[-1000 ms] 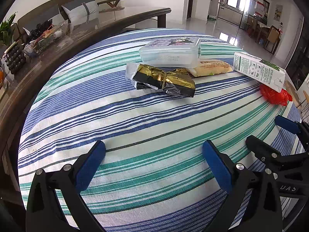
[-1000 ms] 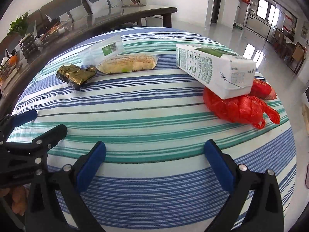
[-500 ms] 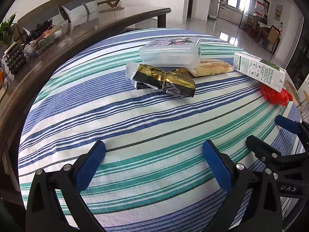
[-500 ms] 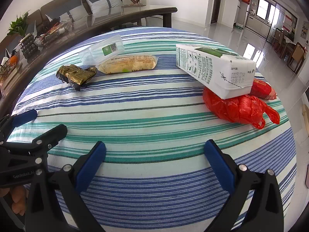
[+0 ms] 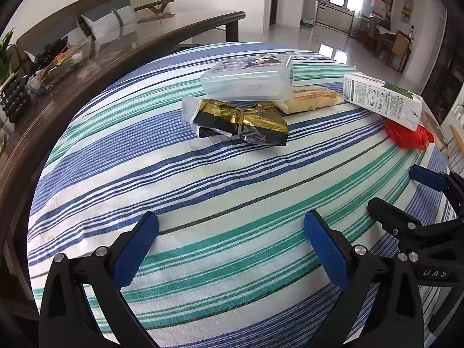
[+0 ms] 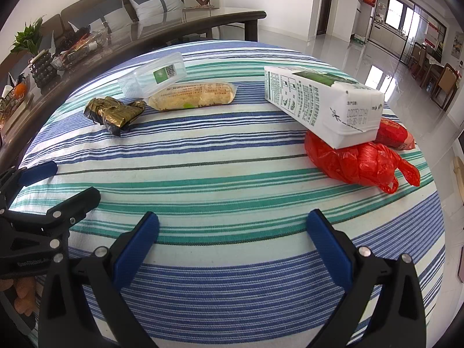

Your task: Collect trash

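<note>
Both grippers hang over the near part of the striped tablecloth (image 5: 203, 191), and neither one is holding anything. The left gripper (image 5: 232, 233) has its blue-padded fingers (image 5: 136, 249) spread wide apart above the cloth. The right gripper (image 6: 232, 232) is the same, jaws well apart with only fabric between them. In the left wrist view the right gripper pokes in at the right edge, and in the right wrist view the left one sits at the left edge.

All the trash is on the far half of the table. Far left there's a crumpled gold-and-black foil wrapper (image 5: 240, 123), and it's touching a whitish bit of plastic on its left side. Just behind it is a clear plastic box (image 5: 246, 79) with a cartoon print on the lid — in the right wrist view it looks tilted, with a green sticker and QR code on its end. Its right end seems to rest on a long yellowish food packet (image 6: 192, 97) lying flat on the cloth.

Over to the right, a white-and-green milk carton (image 6: 322, 103) lies on its side, and its near end is propped up on a scrunched red plastic bag (image 6: 359, 162). Another red packet (image 6: 393, 134) peeks out just behind the carton.

A dark wooden table (image 6: 162, 37) with clutter on it curves round the far left.
</note>
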The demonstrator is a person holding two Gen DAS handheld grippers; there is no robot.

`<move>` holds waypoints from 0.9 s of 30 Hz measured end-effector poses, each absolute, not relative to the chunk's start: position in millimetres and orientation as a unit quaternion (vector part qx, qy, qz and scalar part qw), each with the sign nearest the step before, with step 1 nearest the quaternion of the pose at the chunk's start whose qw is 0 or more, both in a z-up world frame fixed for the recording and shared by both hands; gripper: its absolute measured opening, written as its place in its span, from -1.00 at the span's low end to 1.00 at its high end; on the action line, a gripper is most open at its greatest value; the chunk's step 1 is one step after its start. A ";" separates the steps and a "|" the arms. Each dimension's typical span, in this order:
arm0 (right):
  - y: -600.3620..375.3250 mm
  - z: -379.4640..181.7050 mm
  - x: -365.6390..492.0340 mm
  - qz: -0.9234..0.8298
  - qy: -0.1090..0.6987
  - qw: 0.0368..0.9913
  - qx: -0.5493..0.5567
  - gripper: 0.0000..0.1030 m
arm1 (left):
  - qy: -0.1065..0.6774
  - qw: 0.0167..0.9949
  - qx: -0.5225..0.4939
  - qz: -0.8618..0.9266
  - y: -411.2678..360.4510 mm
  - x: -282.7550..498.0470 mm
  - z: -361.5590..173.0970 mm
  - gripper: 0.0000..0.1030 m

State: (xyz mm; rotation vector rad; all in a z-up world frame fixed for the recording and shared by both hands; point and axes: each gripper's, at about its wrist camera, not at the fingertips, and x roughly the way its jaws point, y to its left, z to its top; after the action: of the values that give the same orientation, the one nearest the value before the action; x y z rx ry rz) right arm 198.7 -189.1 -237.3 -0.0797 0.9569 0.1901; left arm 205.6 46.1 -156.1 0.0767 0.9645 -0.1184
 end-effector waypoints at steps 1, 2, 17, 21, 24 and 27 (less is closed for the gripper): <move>-189.1 -237.2 198.7 0.091 0.460 0.883 -0.038 0.91 | 0.463 0.883 0.041 -0.065 46.6 207.2 -156.2 0.92; -189.2 -237.3 198.8 0.091 0.460 0.883 -0.038 0.91 | 0.463 0.882 0.046 -0.075 46.7 209.5 -156.2 0.92; -189.2 -237.2 198.5 0.091 0.459 0.883 -0.038 0.91 | 0.462 0.881 0.052 -0.088 47.8 216.0 -156.2 0.92; -188.9 -237.4 198.8 0.091 0.459 0.883 -0.038 0.91 | 0.463 0.881 0.052 -0.088 47.9 216.2 -156.1 0.92; -188.8 -237.4 198.8 0.091 0.459 0.883 -0.038 0.91 | 0.463 0.881 0.052 -0.088 48.0 216.3 -156.1 0.92; -189.0 -237.2 198.4 0.091 0.459 0.883 -0.038 0.91 | 0.463 0.881 0.052 -0.088 48.0 216.2 -156.0 0.92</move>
State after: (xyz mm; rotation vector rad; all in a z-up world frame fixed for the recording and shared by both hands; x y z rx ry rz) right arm 198.4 -189.0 -237.2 -0.0787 0.9565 0.1893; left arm 216.2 48.0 -156.0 0.1079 0.9639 -0.1832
